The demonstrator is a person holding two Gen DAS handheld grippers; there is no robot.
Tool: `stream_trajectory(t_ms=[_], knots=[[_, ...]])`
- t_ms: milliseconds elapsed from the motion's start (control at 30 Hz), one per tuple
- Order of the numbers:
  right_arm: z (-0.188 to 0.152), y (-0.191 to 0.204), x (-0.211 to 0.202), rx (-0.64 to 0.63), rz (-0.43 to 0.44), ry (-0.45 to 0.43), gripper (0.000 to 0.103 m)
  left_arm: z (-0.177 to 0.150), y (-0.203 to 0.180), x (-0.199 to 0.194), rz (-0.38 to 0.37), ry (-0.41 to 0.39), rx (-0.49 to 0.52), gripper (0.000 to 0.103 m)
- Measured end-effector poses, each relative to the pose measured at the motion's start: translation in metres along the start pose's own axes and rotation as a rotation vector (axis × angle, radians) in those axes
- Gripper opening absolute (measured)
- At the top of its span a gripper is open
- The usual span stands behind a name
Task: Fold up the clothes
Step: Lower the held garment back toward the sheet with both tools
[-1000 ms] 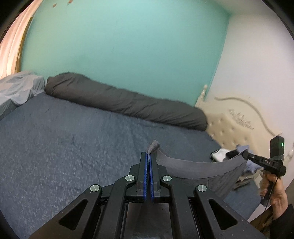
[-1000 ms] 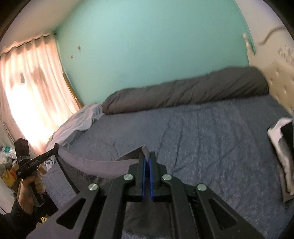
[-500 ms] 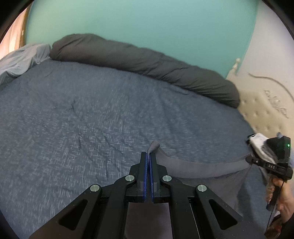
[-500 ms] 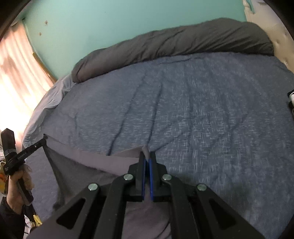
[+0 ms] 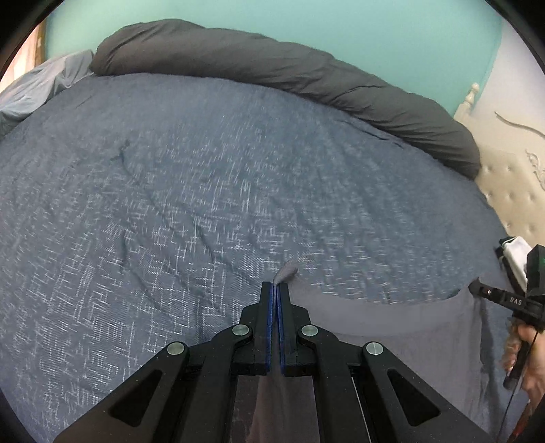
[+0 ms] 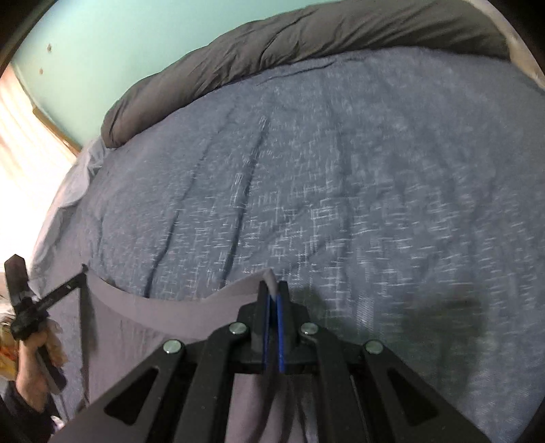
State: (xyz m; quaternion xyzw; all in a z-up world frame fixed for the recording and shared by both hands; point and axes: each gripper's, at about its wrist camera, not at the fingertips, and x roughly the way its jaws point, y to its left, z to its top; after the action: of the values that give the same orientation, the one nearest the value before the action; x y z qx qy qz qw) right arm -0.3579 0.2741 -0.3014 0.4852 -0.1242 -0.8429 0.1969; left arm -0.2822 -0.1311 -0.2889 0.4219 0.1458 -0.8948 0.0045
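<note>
From my left wrist view, my left tool [image 5: 275, 289] has its blue pads pressed together on a corner of the grey garment [image 5: 391, 327], with a small tuft of cloth poking out past the tips. The garment's top edge runs in a shallow sag to the right, where my right tool [image 5: 475, 285] pinches the other corner; my right hand [image 5: 531, 357] grips its handle at the frame's edge. The cloth hangs down below that edge, just above the near part of the bed [image 5: 204, 204], which is covered in a blue speckled spread. A dark duvet roll [image 5: 306, 78] lies along the far side against the teal wall [image 5: 306, 20]. A cream tufted headboard [image 5: 504, 191] stands at the right, and a bit of white clothing [image 5: 514, 248] shows near it.

From my right wrist view, my right tool [image 6: 272, 289] is clamped narrow on the garment [image 6: 153, 334], a fold of cloth held between its pads. The top edge stretches left to my left tool [image 6: 81, 271], closed on the far corner, with my left hand [image 6: 34, 368] on the handle. The cloth hangs below, over the bed's [image 6: 340, 170] near edge. The duvet roll [image 6: 306, 44] lies along the far side, and a bright curtain [image 6: 27, 170] glows at the left.
</note>
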Motion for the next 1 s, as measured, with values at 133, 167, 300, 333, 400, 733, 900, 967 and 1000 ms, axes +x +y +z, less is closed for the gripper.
stream_trajectory(t_ms=[133,167,300,333,400,733,900,967,1000], knots=[[0.002,-0.010,0.003,0.023,0.075,-0.003,0.017,-0.002,0.005,0.009,-0.001,0.017,-0.003,0.002],[0.002,-0.011,0.001,0.021,0.079,-0.008,0.025,-0.001,0.006,0.010,0.001,0.022,-0.004,0.002],[0.002,-0.021,-0.011,0.021,0.099,-0.025,0.042,-0.004,0.012,0.013,0.005,0.029,-0.010,0.002],[0.001,-0.023,-0.013,0.012,0.094,-0.025,0.041,-0.005,0.012,0.013,0.005,0.031,-0.010,0.002],[-0.003,-0.023,-0.014,-0.027,0.086,-0.013,0.041,-0.007,0.013,0.014,0.007,0.034,-0.010,0.002],[-0.011,0.007,0.006,-0.226,0.021,0.093,0.006,-0.012,0.013,0.016,0.007,0.036,-0.002,0.002],[-0.007,0.010,-0.006,-0.210,0.029,0.022,0.002,-0.010,0.014,0.013,0.001,0.014,0.004,0.002],[-0.003,0.005,-0.019,-0.185,0.036,-0.028,0.002,-0.007,0.014,0.010,-0.012,0.003,-0.004,0.002],[0.000,0.003,-0.023,-0.177,0.031,-0.041,0.002,-0.006,0.014,0.009,-0.023,0.002,-0.013,0.002]])
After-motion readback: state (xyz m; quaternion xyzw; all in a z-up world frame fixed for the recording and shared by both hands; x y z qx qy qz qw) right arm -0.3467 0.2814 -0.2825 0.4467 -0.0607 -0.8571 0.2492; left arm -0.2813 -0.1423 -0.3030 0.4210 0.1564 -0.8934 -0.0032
